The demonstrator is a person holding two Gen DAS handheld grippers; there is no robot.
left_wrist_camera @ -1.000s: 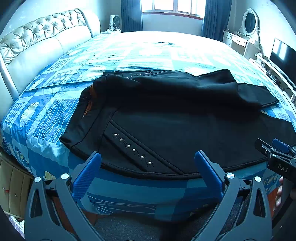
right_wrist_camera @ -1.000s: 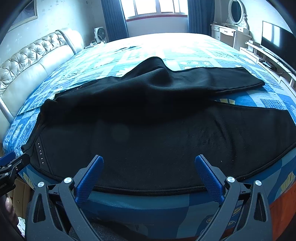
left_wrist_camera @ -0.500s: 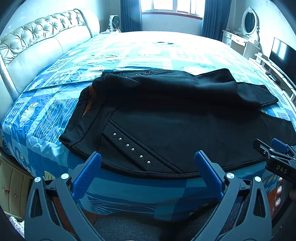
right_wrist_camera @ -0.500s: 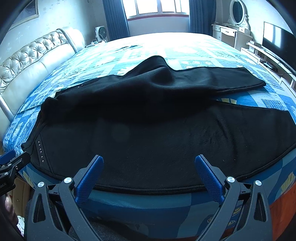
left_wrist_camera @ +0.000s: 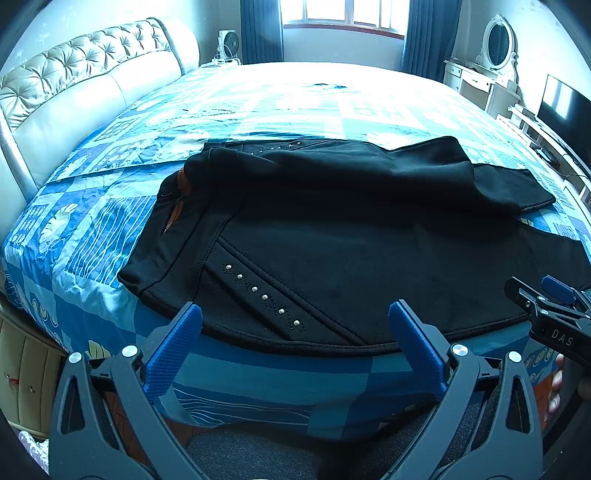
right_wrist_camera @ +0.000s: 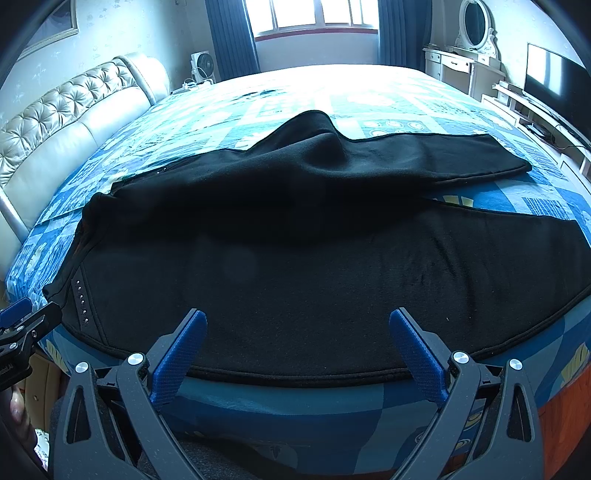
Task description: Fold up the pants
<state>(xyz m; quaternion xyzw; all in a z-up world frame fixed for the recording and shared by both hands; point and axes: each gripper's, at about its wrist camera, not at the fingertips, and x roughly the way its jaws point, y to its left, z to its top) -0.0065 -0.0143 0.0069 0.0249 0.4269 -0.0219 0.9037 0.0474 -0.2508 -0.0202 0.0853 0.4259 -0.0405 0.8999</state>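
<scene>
Black pants [left_wrist_camera: 351, 236]: spread across near edge of bed [left_wrist_camera: 295, 103], waistband toward headboard [left_wrist_camera: 74, 85], far leg apparently bunched. Left gripper [left_wrist_camera: 295, 317]: jaws wide apart, empty, just short of the bed's near edge. Right gripper [right_wrist_camera: 297, 325]: likewise spread, empty.

Pants [right_wrist_camera: 314, 280] near leg cut off at right edge; cuff unseen.

A home bedroom: a wide bed with a blue patchwork quilt [left_wrist_camera: 258, 110], a cream tufted leather headboard [left_wrist_camera: 74, 74], a white dressing table with oval mirror [left_wrist_camera: 495, 55], and blue-curtained window [right_wrist_camera: 314, 18].
</scene>
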